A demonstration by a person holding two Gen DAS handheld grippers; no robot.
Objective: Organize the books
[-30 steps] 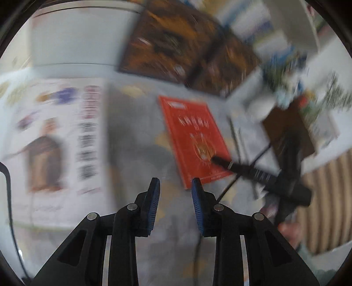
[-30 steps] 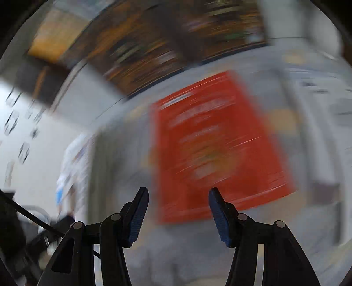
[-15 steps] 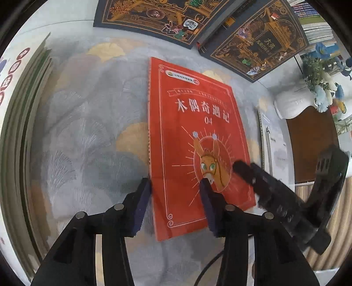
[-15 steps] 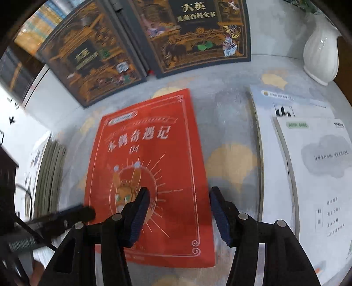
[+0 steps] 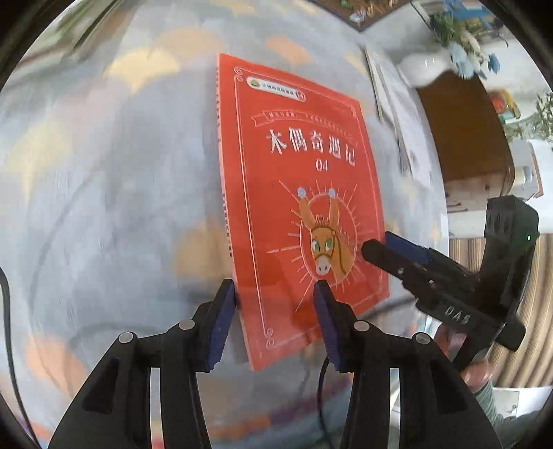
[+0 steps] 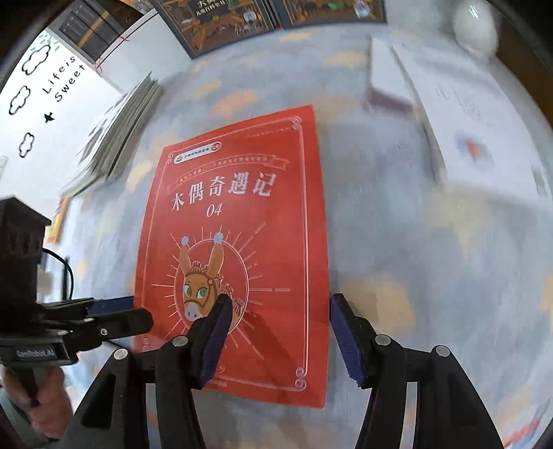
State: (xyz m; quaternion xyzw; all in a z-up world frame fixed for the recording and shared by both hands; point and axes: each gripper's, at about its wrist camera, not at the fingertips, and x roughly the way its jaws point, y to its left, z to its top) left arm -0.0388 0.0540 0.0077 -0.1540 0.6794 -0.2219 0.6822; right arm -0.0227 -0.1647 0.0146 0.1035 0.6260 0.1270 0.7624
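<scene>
A red book (image 5: 300, 193) (image 6: 242, 241) with a donkey on its cover lies flat on the grey patterned cloth (image 5: 121, 172). My left gripper (image 5: 273, 293) is open low over the book's near left corner. One finger is outside the spine edge and the other is over the cover. My right gripper (image 6: 280, 307) is open too and straddles the book's right edge near the bottom. Each gripper shows in the other's view: the right gripper (image 5: 380, 247) and the left gripper (image 6: 134, 312). I cannot tell whether any pad touches the book.
A stack of thin books (image 6: 121, 131) lies at the left. White books (image 6: 459, 114) (image 5: 397, 114) lie to the right, with a white vase (image 6: 475, 22) (image 5: 421, 67) behind them. Dark illustrated volumes (image 6: 242, 20) stand at the back. A brown wooden surface (image 5: 463, 131) borders the cloth.
Both grippers have swung in and come down over the red book, which now looms larger. The left jaws stand wider than a second ago.
</scene>
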